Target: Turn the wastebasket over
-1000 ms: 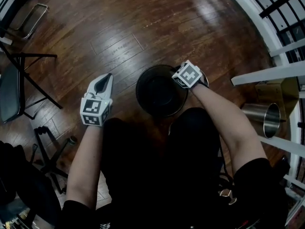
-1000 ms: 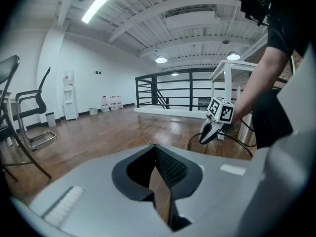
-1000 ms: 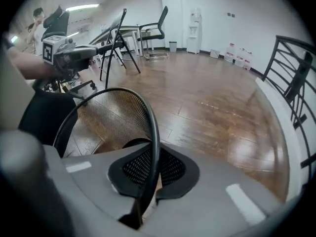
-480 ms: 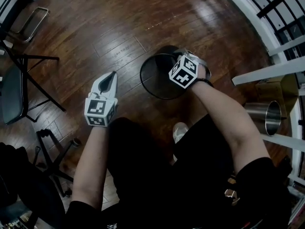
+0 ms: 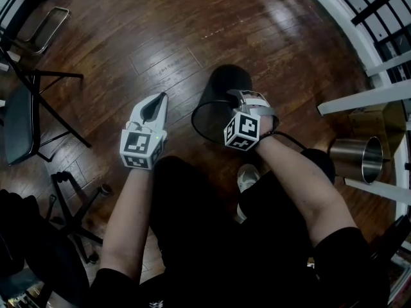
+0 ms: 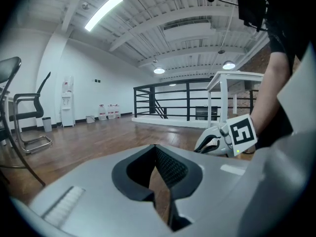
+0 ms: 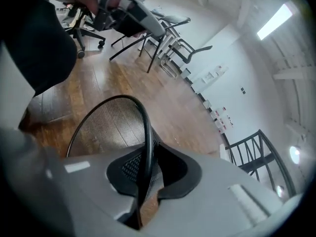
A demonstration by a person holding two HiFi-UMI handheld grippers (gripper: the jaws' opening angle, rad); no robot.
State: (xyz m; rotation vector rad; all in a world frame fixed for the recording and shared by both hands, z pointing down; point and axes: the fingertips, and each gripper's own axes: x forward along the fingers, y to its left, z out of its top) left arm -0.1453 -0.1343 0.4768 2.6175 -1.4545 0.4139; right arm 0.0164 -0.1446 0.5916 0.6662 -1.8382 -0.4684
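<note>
Wastebasket [image 5: 226,85] half tipped, low over the wood floor [image 5: 160,37] just beyond the person's knees, open mouth on the near side.
The right gripper [image 5: 236,97] is clamped on the wastebasket's rim; the full flip onto its mouth is left. The left gripper [image 5: 158,101], to the left, is closed on nothing. Only the right gripper view shows the rim [image 7: 146,142] pinched between the pads; only the head view shows the tilt.

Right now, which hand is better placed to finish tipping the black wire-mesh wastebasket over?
Right. The right gripper is clamped on the rim of the tilted black wire-mesh wastebasket, so it can likely roll it over; the left gripper is empty, apart from it.
</note>
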